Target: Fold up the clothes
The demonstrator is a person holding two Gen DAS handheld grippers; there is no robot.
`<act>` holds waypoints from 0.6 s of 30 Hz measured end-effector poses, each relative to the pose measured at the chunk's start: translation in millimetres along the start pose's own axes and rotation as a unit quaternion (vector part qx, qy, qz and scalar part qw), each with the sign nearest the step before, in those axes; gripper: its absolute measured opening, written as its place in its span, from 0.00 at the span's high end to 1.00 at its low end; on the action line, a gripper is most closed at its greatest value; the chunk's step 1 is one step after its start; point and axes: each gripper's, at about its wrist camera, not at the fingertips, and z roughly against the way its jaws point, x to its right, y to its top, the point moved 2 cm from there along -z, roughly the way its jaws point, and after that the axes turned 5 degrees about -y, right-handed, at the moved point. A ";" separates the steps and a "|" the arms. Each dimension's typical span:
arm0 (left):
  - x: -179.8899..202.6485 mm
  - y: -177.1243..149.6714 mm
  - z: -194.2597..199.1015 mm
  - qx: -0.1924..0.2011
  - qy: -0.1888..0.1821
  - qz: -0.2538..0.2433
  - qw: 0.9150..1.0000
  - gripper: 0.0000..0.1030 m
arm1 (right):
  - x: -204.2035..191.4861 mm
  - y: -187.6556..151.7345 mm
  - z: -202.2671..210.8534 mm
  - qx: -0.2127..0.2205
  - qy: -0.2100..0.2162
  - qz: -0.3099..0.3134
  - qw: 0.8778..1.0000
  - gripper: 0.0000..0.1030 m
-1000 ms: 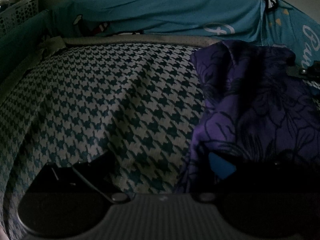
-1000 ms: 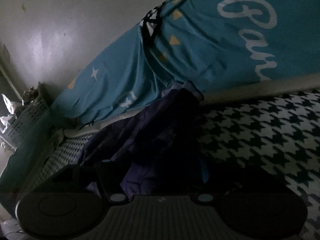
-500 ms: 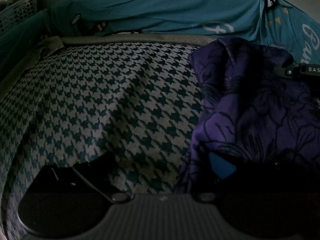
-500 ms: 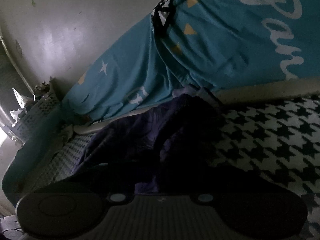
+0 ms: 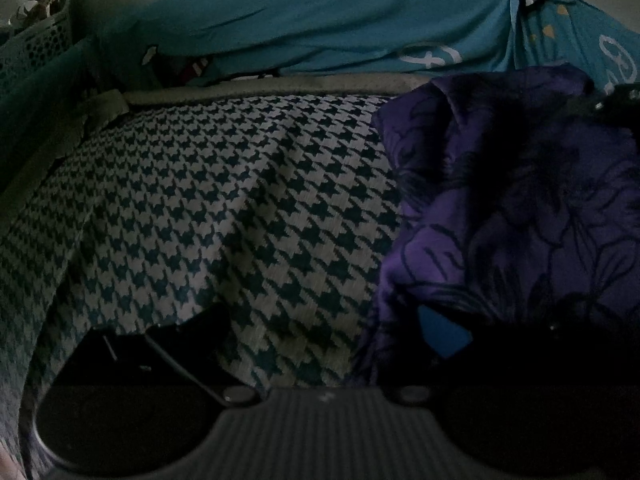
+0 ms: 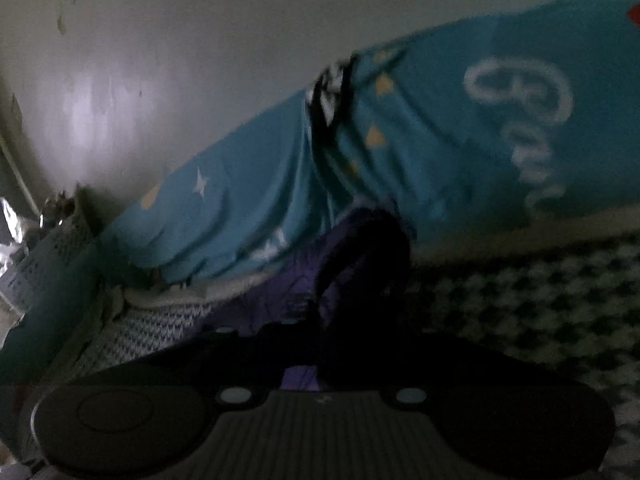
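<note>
A purple garment (image 5: pixel 520 208) with a dark flower print lies crumpled on the right of the houndstooth bed cover (image 5: pixel 224 208). My left gripper (image 5: pixel 316 332) is open and low over the cover. Its left finger is bare, and the garment's near edge drapes over its right finger, where a blue pad (image 5: pixel 440 336) shows. In the right wrist view the garment (image 6: pixel 296 288) rises in a dark fold between the fingers. My right gripper (image 6: pixel 324 340) looks shut on it. That view is blurred and dim. The right gripper (image 5: pixel 616 98) shows as a dark blur at the garment's far edge.
A teal printed sheet (image 5: pixel 360 36) is bunched along the far side against a pale wall (image 6: pixel 200 60). A white perforated basket (image 5: pixel 32 44) stands at the far left corner. Bare houndstooth cover lies left of the garment.
The right gripper's fingers have come together on the purple garment and the view has tilted up, with the cloth bunched higher. The left gripper has hardly moved.
</note>
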 end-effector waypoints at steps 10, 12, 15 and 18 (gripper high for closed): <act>14.2 6.4 16.6 0.030 -0.042 0.002 0.999 0.00 | 12.6 6.0 43.0 0.034 -0.064 0.000 0.997 0.94; 19.7 7.4 21.8 0.041 -0.054 -0.004 0.998 0.00 | 16.5 8.5 49.6 0.041 -0.072 -0.003 0.997 0.94; 28.7 9.0 27.6 0.051 -0.071 -0.013 0.996 0.00 | 26.5 13.9 60.8 0.053 -0.086 -0.014 0.995 0.94; 38.0 8.5 31.0 0.054 -0.091 -0.023 0.994 0.00 | 41.3 17.3 72.0 0.062 -0.110 -0.027 0.992 0.94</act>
